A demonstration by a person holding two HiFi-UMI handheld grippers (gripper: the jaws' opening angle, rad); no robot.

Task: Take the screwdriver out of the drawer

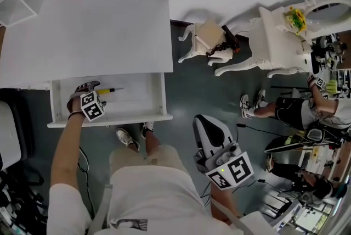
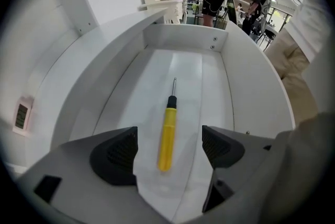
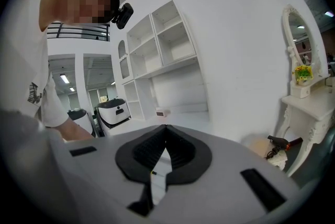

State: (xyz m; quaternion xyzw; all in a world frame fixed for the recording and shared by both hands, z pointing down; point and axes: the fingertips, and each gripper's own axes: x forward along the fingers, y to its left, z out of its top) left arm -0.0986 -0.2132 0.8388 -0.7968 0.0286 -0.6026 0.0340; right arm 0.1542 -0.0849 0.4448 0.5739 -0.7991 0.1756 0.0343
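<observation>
Screwdriver [image 2: 168,131]: one, with a yellow handle, a black collar and a thin metal shaft. It lies flat on the floor of the open drawer, shaft pointing at the far wall.
Drawer [image 2: 183,40]: one, white, pulled out from under the desk top.
Desk [image 1: 93,25]: one, with a broad white top just above the drawer.
Grippers: two, one in each of the person's hands.
Left gripper [image 2: 170,147]: reaches steeply down into the drawer with its jaws wide apart. The dark pads [image 2: 118,152] stand on either side of the handle's near end, clear of it on both sides. It grips nothing.
Right gripper [image 3: 166,136]: held out over the floor, well away from the drawer. Its jaws are pressed together at the tips with nothing between them.
Dressing table [image 1: 279,36]: one, white with curved legs, off across the room, with one small stool [image 1: 205,39] just beside it.
Bystanders: two, standing in the background of the left gripper view.
</observation>
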